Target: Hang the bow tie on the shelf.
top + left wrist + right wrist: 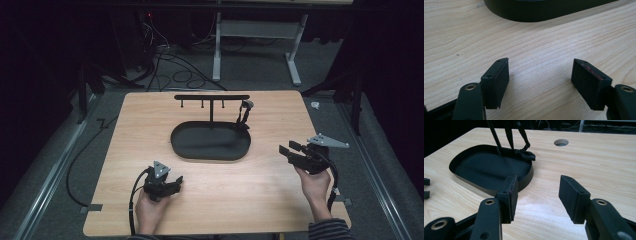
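Nothing looks begun: both the left gripper (176, 181) and right gripper (289, 148) are hovering wide-jawed and empty near the black oval tray (187, 148), where a dark strap (243, 116) is hanging off the T-shaped stand (211, 97).

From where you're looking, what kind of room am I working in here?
Probably a lab or recording workspace, not a home: a bare wooden table under dark surroundings, loose cables on grey carpet behind it, a white metal desk frame, and handheld grippers at left and right.

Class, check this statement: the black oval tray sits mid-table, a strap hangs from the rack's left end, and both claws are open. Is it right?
One error: in the high view the strap hangs from the rack's right end, not its left. The tray is mid-table, and the left claw and right claw are open.
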